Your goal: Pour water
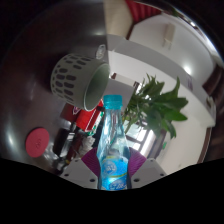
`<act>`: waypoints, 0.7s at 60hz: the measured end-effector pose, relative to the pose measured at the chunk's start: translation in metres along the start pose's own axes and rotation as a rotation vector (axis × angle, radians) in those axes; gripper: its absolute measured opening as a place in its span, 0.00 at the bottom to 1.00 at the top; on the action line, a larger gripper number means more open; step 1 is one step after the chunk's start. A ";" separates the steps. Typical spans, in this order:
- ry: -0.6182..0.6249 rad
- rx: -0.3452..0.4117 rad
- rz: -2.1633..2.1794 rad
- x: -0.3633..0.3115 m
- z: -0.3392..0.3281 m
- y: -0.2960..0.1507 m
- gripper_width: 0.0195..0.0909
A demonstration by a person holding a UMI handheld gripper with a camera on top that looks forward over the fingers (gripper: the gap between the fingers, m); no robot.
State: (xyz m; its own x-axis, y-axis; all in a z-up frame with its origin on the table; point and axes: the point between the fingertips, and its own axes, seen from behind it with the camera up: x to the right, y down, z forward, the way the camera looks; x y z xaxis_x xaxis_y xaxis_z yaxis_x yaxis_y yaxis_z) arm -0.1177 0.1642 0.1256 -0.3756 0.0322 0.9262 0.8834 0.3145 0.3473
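The tongs [114,168] pinch a clear plastic water bottle [113,140] by its lower body, one purple pad pressing on each side; one pad [91,161] shows plainly beside the blue label. The bottle stands up between the fingers and leans a little, its light blue neck close under the rim of a white cup [85,82] with a slotted or ribbed side. That cup appears tipped, its dark open mouth turned toward the bottle, though what holds it cannot be made out. Just beyond the bottle is a green leafy plant [160,104], and past that a white bench [165,45]. A red object [77,118] lies beside the bottle, too unclear to name.

The bottle looks thin-walled and soft, so a hard squeeze would likely dent it and push water up the neck; a light grip may let the smooth label slide between the pads. Its weight depends on the fill, which cannot be read here. Whether a cap is on the neck cannot be told either. The grip low on the body seems sound for tilting, since it keeps the neck free to reach the cup's mouth, but the water's shifting weight would pull on the hold as the bottle tips, so the pour calls for a slow, steady turn
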 end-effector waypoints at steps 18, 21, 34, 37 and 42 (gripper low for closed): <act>0.049 0.044 -0.249 0.001 -0.004 0.021 0.19; 0.044 0.051 -0.238 -0.008 -0.007 0.049 0.19; 0.011 0.036 0.200 -0.003 -0.028 0.131 0.19; -0.017 0.030 0.389 -0.003 -0.035 0.151 0.19; -0.071 0.031 0.733 -0.006 -0.043 0.177 0.20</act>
State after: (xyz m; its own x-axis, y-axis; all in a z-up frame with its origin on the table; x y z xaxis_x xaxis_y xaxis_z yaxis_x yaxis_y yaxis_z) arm 0.0533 0.1787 0.1878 0.2904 0.3054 0.9069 0.9067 0.2151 -0.3628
